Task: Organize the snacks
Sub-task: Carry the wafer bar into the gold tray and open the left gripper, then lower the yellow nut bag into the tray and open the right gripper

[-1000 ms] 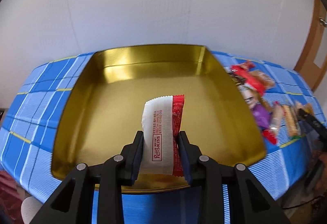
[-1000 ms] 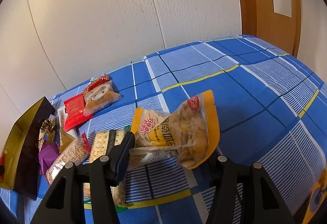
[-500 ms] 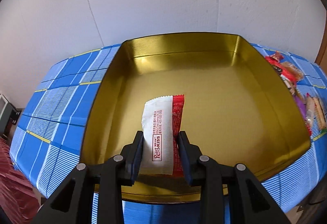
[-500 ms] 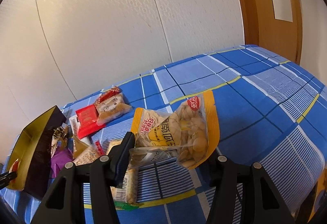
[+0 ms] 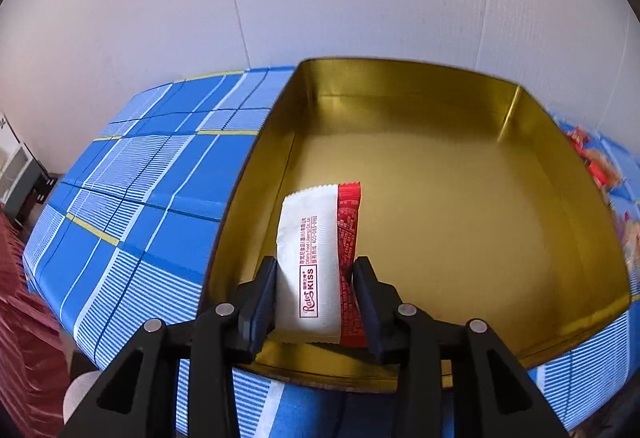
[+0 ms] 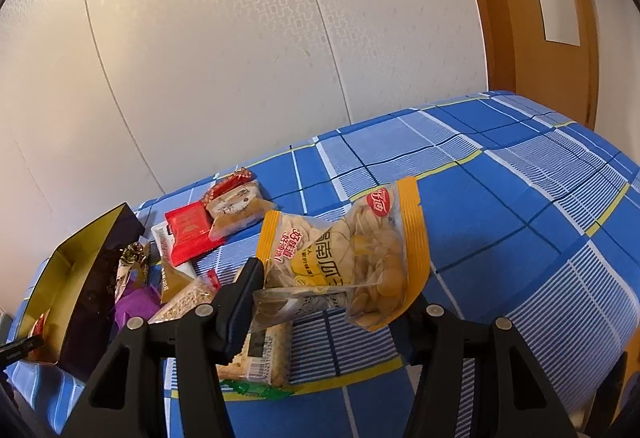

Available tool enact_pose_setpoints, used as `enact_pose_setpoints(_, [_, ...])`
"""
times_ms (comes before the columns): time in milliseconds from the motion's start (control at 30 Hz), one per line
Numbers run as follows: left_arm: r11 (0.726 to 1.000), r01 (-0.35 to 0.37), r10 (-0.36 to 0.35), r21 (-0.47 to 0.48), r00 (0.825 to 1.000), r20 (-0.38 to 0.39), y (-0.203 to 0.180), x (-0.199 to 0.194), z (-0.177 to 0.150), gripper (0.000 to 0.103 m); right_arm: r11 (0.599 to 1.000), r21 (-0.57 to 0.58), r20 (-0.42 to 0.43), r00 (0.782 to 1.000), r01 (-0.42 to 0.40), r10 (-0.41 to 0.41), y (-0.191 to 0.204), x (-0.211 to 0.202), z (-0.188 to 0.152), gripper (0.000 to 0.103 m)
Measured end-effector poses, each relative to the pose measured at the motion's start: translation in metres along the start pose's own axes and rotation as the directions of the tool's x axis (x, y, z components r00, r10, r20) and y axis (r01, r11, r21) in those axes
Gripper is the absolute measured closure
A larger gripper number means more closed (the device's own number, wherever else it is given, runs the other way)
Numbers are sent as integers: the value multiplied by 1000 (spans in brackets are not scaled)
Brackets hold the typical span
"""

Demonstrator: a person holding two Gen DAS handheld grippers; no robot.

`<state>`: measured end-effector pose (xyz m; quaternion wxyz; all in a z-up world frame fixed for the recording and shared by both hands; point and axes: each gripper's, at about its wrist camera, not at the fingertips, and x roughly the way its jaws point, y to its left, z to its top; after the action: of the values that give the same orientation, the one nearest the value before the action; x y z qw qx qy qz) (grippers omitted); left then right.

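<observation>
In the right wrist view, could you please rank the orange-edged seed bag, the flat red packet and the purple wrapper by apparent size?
1. Orange-edged seed bag, though nearness to the camera inflates it.
2. Flat red packet.
3. Purple wrapper, partly hidden, so unsure.

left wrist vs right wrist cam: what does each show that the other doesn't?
Left wrist only: the left gripper shut on a white-and-red packet over the tin's gold floor.
Right wrist only: the right gripper shut on an orange seed bag, the cracker pack, the wooden door.
Both: gold tin, blue plaid cloth, red snack packs.
</observation>
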<state>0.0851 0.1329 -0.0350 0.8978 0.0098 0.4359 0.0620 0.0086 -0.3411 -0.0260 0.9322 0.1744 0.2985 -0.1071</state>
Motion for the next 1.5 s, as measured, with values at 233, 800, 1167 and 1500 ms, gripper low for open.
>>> enact_pose_setpoints(233, [1000, 0, 1, -30, 1000, 28, 8, -8, -2, 63, 997, -20, -18, 997, -70, 70, 23, -13, -8, 45])
enact_pose_setpoints(800, [993, 90, -85, -71, 994, 62, 9, -20, 1, 59, 928, -167, -121, 941, -335, 318, 139, -28, -25, 45])
enact_pose_setpoints(1167, [987, 157, -155, -21, 983, 95, -18, -54, -24, 59, 866, -259, -222, 899, -427, 377, 196, -22, -40, 45])
enact_pose_setpoints(1500, [983, 183, -181, -6, 976, 120, -34, -69, -31, 59, 796, -324, -343, 848, -511, 405, 232, -2, -49, 44])
